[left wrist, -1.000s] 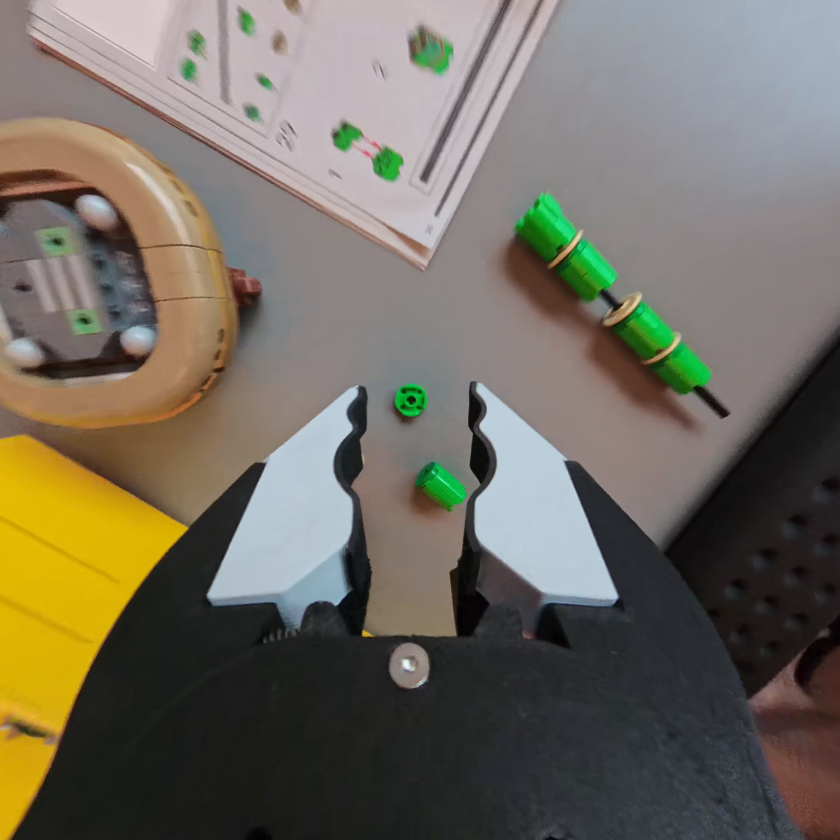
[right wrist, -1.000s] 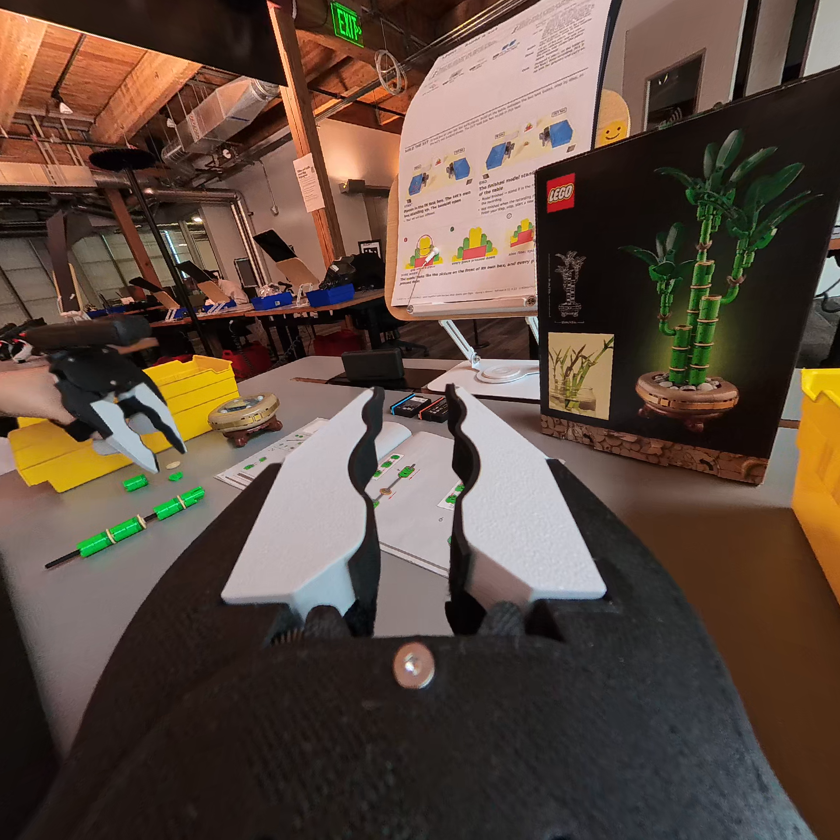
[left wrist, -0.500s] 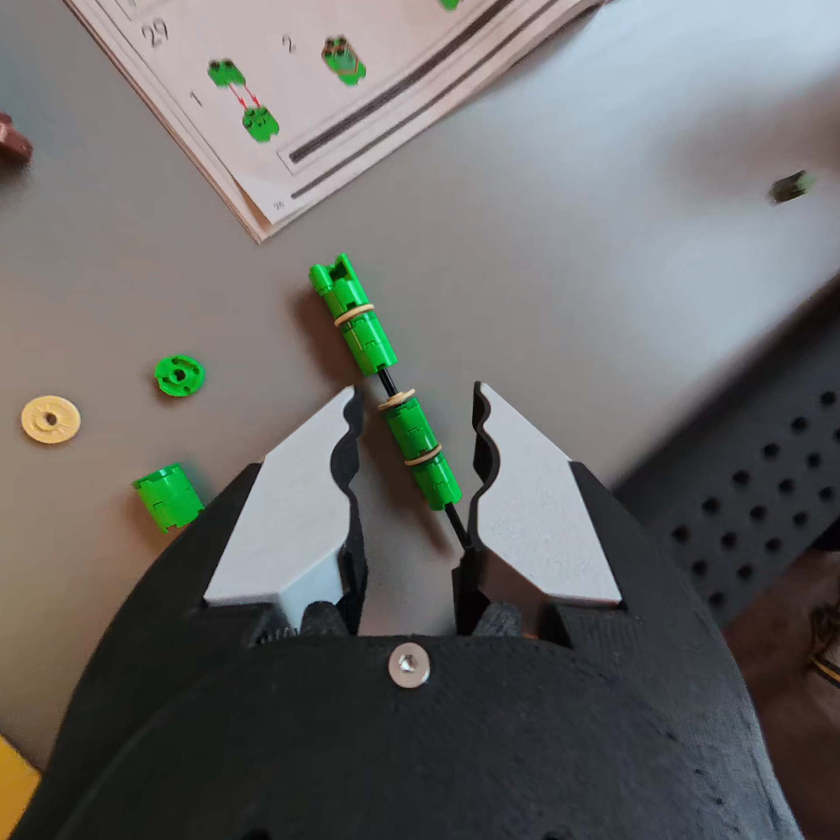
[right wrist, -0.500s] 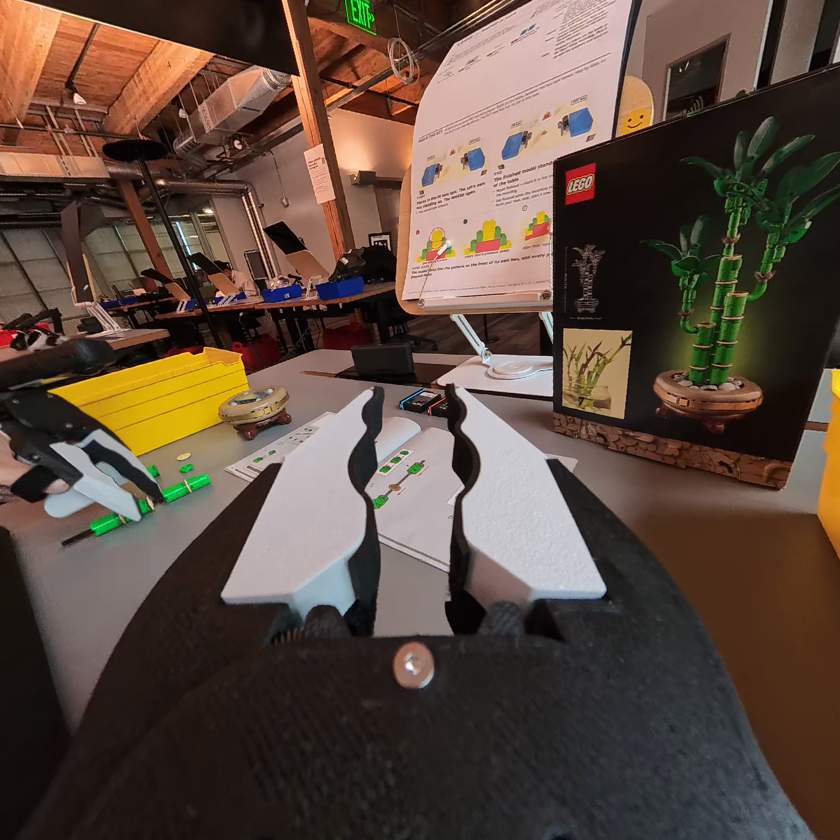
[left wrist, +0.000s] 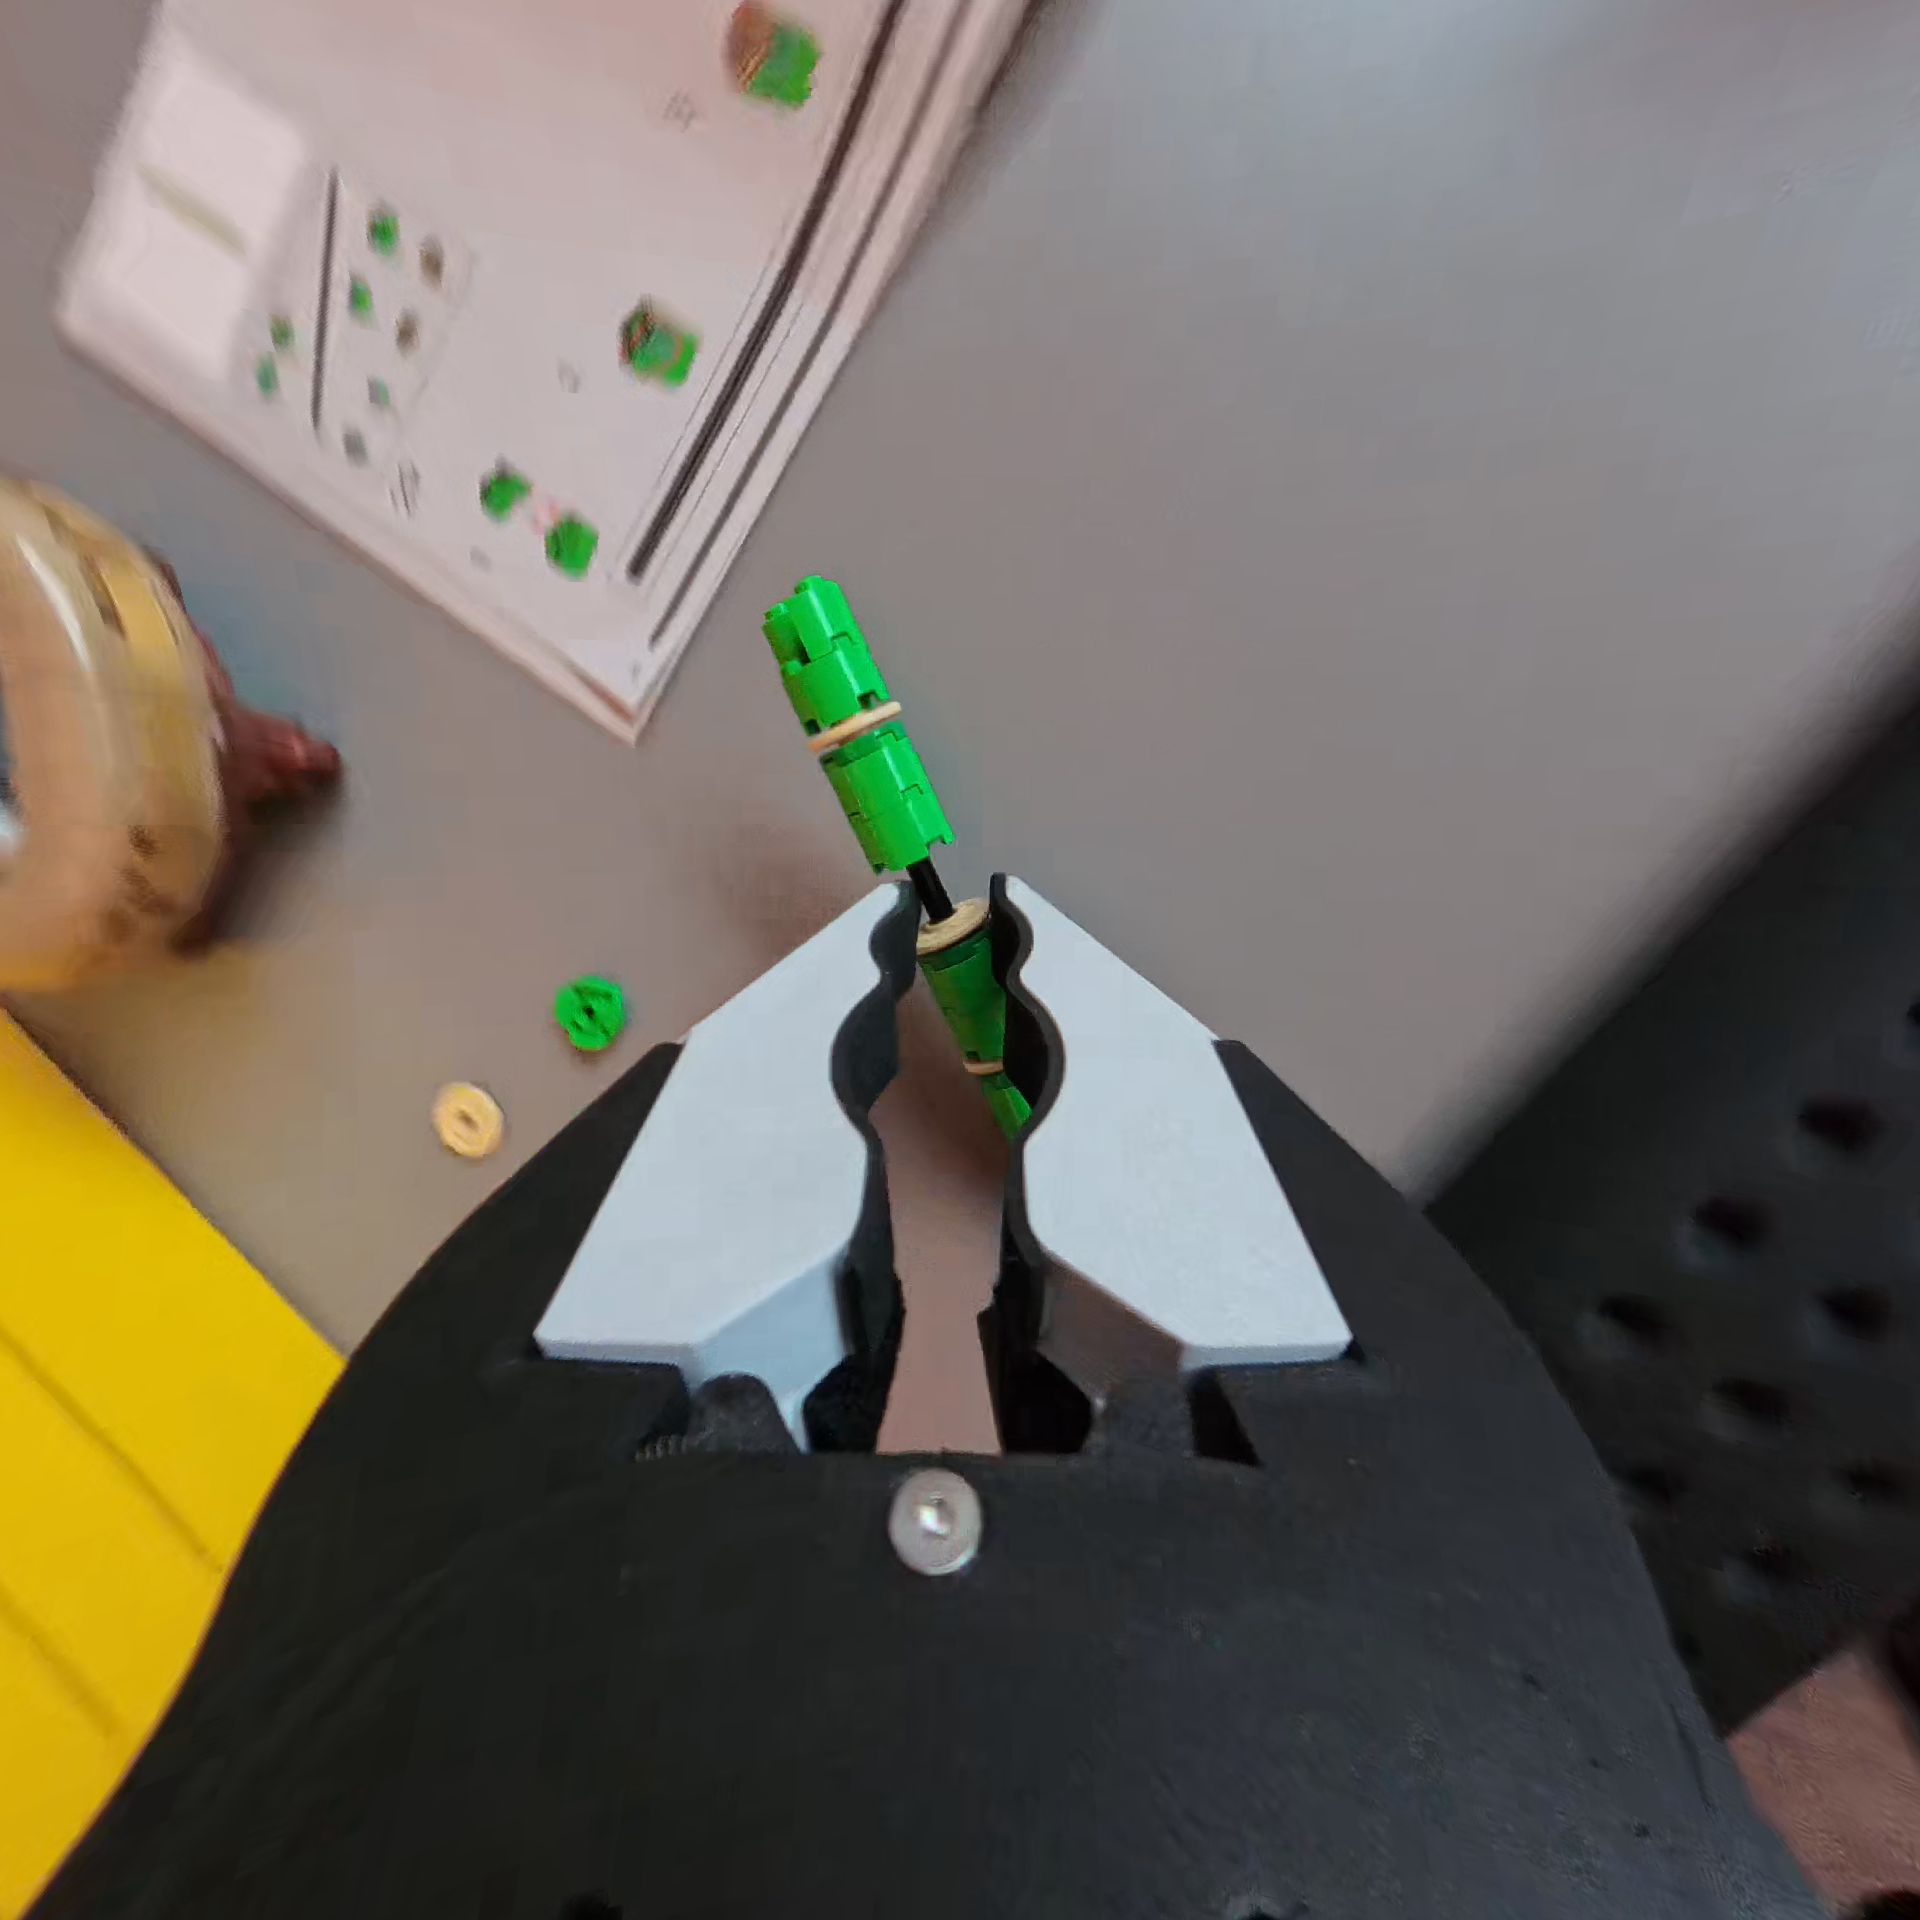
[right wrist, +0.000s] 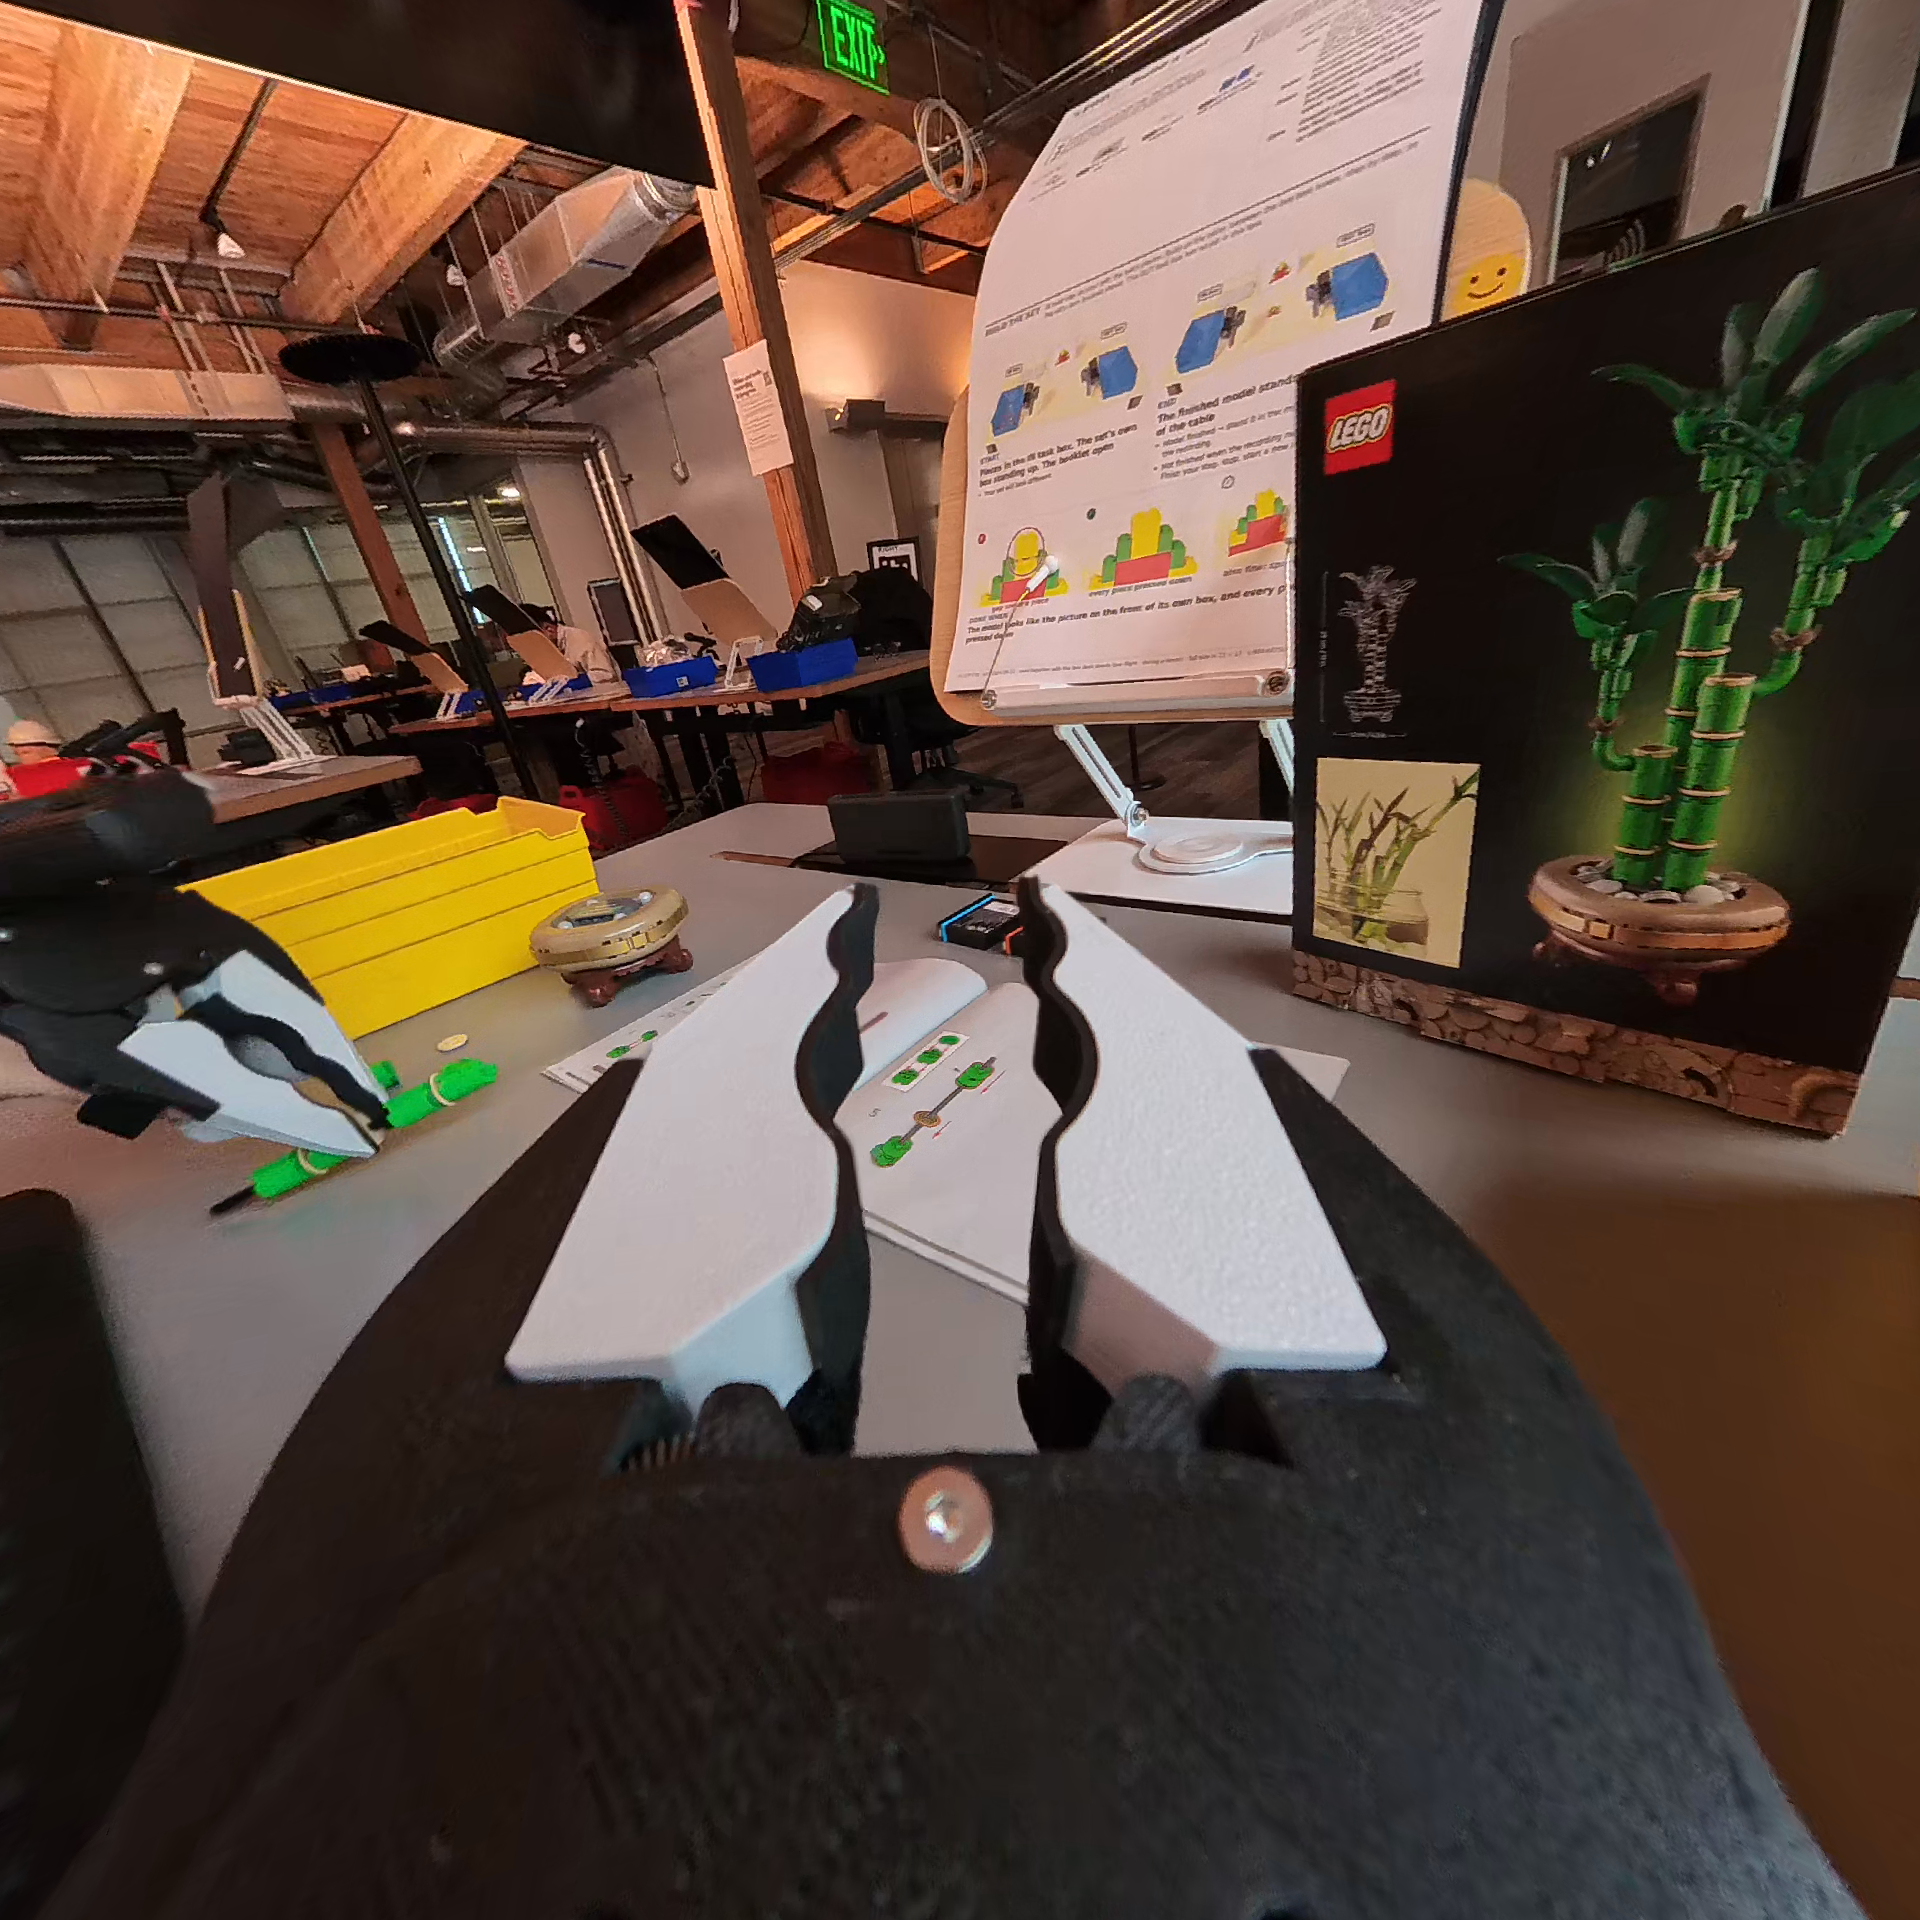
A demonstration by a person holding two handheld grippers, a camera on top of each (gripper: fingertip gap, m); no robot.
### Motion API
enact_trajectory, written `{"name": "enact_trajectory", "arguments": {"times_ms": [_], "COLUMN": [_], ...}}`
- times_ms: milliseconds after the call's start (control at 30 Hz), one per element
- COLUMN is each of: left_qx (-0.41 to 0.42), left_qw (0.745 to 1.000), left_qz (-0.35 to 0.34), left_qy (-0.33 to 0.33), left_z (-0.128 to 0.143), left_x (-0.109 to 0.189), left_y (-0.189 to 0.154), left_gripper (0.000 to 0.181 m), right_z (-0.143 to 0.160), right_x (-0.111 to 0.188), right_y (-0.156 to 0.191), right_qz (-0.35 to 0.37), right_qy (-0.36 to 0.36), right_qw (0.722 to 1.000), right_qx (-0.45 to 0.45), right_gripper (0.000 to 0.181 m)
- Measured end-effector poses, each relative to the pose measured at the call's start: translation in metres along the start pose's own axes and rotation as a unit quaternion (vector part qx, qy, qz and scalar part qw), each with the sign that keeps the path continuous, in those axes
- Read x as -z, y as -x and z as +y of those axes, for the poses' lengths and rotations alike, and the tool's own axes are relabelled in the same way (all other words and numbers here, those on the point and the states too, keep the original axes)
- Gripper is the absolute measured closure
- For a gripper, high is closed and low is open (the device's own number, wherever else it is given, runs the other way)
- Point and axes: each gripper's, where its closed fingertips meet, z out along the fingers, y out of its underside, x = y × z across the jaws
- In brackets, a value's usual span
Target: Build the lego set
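I am squeezing the green stalk (left wrist: 961, 1013) between my left gripper (left wrist: 945, 899) fingers; its top is sticking out past the tips. My right gripper (right wrist: 945, 899) fingers are parted, holding nothing.

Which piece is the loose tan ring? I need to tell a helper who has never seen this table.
Start at the yellow bin along the table's edge. Just beside it, on the grey table, lies the tan ring, flat and alone. The green round piece next to it is similar in shape, but only this one is tan.
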Motion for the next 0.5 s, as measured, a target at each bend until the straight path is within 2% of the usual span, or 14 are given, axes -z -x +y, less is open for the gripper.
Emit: {"name": "enact_trajectory", "arguments": {"times_ms": [100,200,300,333,400,433,500], "left_qx": [-0.145,-0.275,-0.377,-0.404,-0.45,-0.47,-0.511], "left_qw": [0.989,0.961,0.926,0.914,0.892,0.882,0.858], "left_qz": [-0.012,-0.005,-0.024,-0.032,-0.04,-0.04,-0.044], "left_qy": [-0.025,-0.03,-0.011,-0.004,0.003,0.006,0.007], "left_z": [-0.017,-0.023,-0.023,-0.023,-0.026,-0.028,-0.035], "left_x": [0.003,0.003,0.007,0.008,0.013,0.015,0.018], "left_y": [-0.009,-0.024,-0.03,-0.031,-0.032,-0.034,-0.037], "left_gripper": [0.171,0.171,0.171,0.171,0.17,0.171,0.171], "right_z": [0.004,0.011,0.027,0.037,0.065,0.08,0.108], "right_x": [-0.003,-0.008,-0.022,-0.026,-0.032,-0.035,-0.051], "right_y": [0.005,0.017,0.066,0.089,0.135,0.151,0.164], "right_qz": [-0.009,-0.039,-0.16,-0.216,-0.32,-0.353,-0.361], "right_qy": [0.009,0.026,0.066,0.097,0.196,0.25,0.35], "right_qw": [1.0,0.999,0.985,0.971,0.926,0.901,0.864], "right_qx": [0.004,0.013,-0.009,-0.02,-0.031,-0.031,-0.02], "right_gripper": [0.155,0.153,0.152,0.149,0.142,0.142,0.141]}}
